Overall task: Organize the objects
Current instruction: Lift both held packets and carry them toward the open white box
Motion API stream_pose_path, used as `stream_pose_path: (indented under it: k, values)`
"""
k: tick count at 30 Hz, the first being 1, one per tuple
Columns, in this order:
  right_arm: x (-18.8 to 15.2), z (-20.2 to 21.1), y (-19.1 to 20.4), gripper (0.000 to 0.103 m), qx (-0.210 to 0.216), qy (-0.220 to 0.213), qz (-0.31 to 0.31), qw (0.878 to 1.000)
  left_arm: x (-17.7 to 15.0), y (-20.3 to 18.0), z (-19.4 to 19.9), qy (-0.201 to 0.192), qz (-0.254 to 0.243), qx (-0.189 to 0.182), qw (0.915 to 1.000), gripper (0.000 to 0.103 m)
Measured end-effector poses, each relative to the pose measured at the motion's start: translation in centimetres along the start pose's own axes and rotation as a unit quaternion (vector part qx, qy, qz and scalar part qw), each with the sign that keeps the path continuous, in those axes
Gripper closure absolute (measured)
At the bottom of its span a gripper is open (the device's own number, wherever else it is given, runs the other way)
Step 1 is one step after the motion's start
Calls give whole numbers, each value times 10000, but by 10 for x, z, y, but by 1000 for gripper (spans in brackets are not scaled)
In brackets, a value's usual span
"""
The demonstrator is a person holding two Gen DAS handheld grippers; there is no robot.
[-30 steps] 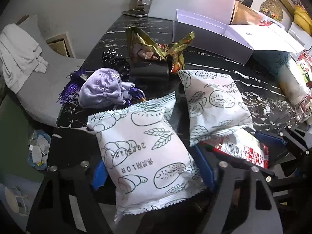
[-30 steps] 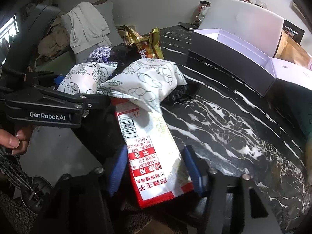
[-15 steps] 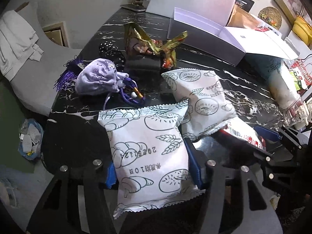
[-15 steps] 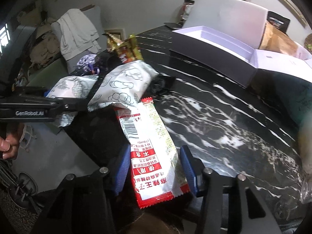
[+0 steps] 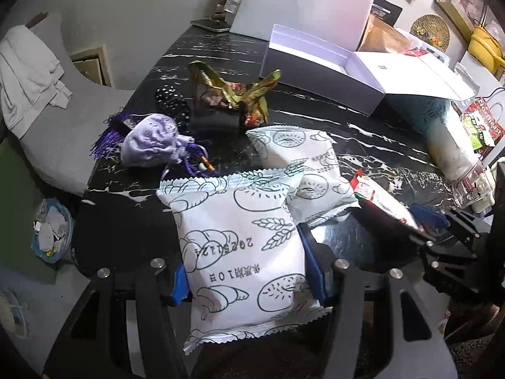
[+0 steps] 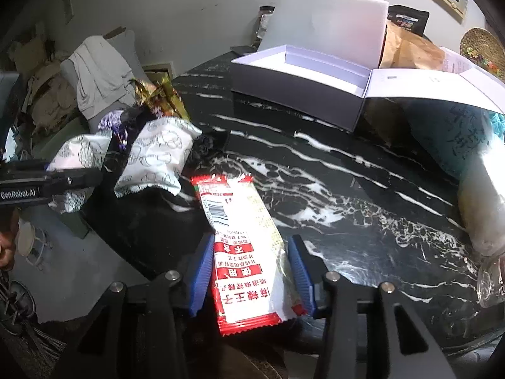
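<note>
A white bread packet [image 5: 240, 246] with line drawings sits between the blue pads of my left gripper [image 5: 246, 271], which is shut on its sides. A second, matching white packet [image 5: 309, 170] lies flat on the black marble table [image 6: 347, 195] just beyond. My right gripper [image 6: 251, 271] has a red-and-white snack packet [image 6: 246, 252] between its pads. Its jaws are still closing, and both pads touch the packet's edges. The snack packet lies clear of the second white packet [image 6: 157, 158]. An open white box [image 6: 300, 72] stands at the back of the table.
A lilac drawstring pouch [image 5: 151, 142], a gold foil wrapper [image 5: 227, 91] and a black dotted item [image 5: 170, 98] lie at the table's left. A teal-and-white bag [image 6: 473, 158] and a glass [image 6: 492, 281] sit at the right. A grey chair with white cloth [image 5: 28, 72] stands beside the table.
My left gripper's jaws closed onto the bread packet and it rose a little. My right gripper drew the red snack packet out from under the second white packet while its jaws narrowed.
</note>
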State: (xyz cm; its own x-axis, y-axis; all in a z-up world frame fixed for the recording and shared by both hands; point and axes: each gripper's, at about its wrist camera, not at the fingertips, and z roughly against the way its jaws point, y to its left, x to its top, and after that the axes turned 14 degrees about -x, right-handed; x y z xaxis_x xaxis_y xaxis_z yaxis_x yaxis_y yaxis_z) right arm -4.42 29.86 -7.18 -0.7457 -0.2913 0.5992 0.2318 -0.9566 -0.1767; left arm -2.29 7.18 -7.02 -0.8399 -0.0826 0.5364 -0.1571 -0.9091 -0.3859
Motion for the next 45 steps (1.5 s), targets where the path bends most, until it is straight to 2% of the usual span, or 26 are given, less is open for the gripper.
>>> stream_pose_path:
  k: [3, 10, 13, 14, 15, 18, 23, 30, 39, 45]
  values:
    - [-1, -11, 2, 52, 101, 172, 40, 9998, 1, -4, -3, 30, -22, -8, 10000, 46]
    - [13, -26, 11, 40, 233, 220, 401, 9987, 6, -7, -5, 14, 0, -39, 10000, 46]
    - [17, -33, 13, 37, 152, 227, 461, 9986, 7, -5, -4, -2, 15, -8, 10000, 46]
    - [18, -34, 12, 38, 181, 190, 443, 9987, 8, -4, -3, -13, 25, 4, 10000, 46]
    - [18, -33, 12, 52, 170, 136, 434, 9988, 8, -4, -3, -23, 31, 14, 10000, 46]
    - [21, -33, 8, 58, 242, 172, 312, 9991, 10, -2, 0, -53, 38, 25, 10000, 46]
    - [22, -31, 2, 59, 432, 161, 180, 9988, 15, -4, 5, -113, -7, 4, 9999, 46]
    - [28, -12, -2, 59, 376, -52, 192, 9991, 26, -17, 15, -224, -202, -44, 9995, 46]
    - [50, 19, -11, 59, 333, -455, 310, 9979, 54, -46, 29, -412, -652, -86, 9970, 46]
    - [67, 33, -16, 59, 294, -684, 361, 9966, 77, -63, 26, -375, -891, -221, 9951, 46]
